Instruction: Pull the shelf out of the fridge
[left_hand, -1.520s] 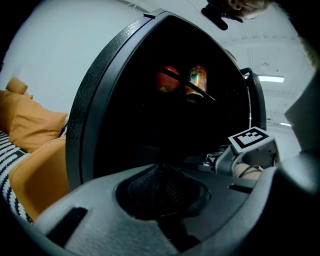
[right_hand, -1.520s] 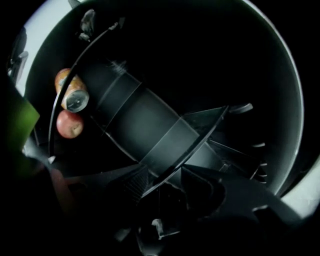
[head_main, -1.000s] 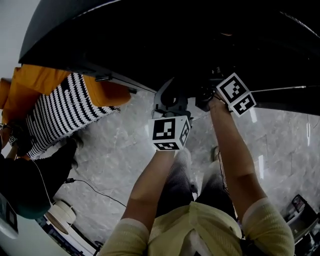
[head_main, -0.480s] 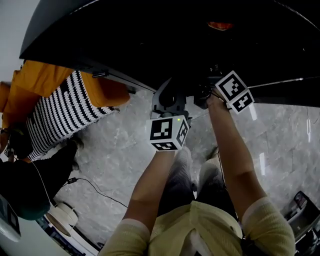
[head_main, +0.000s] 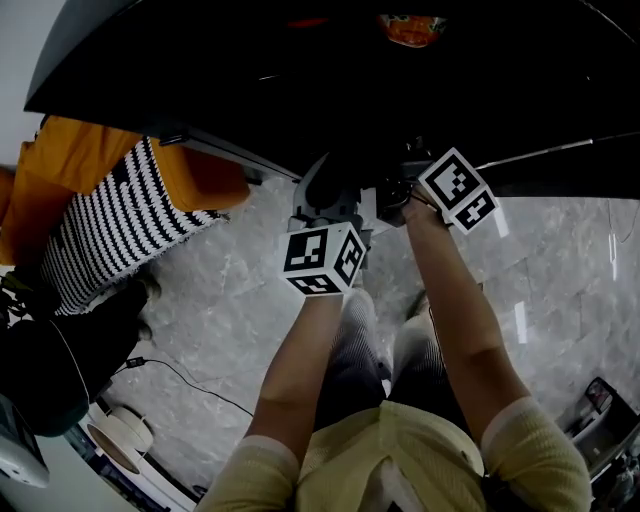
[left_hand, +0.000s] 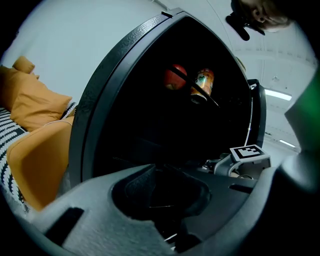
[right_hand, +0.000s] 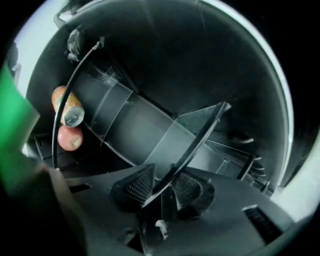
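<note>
while the right gripper (right_hand: 161, 192), its jaws having just closed in, pinches the front edge of the glass shelf (right_hand: 165, 140) inside the fridge (right_hand: 210, 55) and the left gripper (left_hand: 161, 195) hangs shut, empty, at the fridge's mouth, a one-sided pull may skew and jam it.

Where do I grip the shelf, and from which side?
Grip the shelf by its thin front rim, coming in from the open front of the fridge. It is a flat glass plate whose edge faces outward, so one pad goes on each face. The right gripper is there: its jaws have just been closing with the rim between them.
</note>
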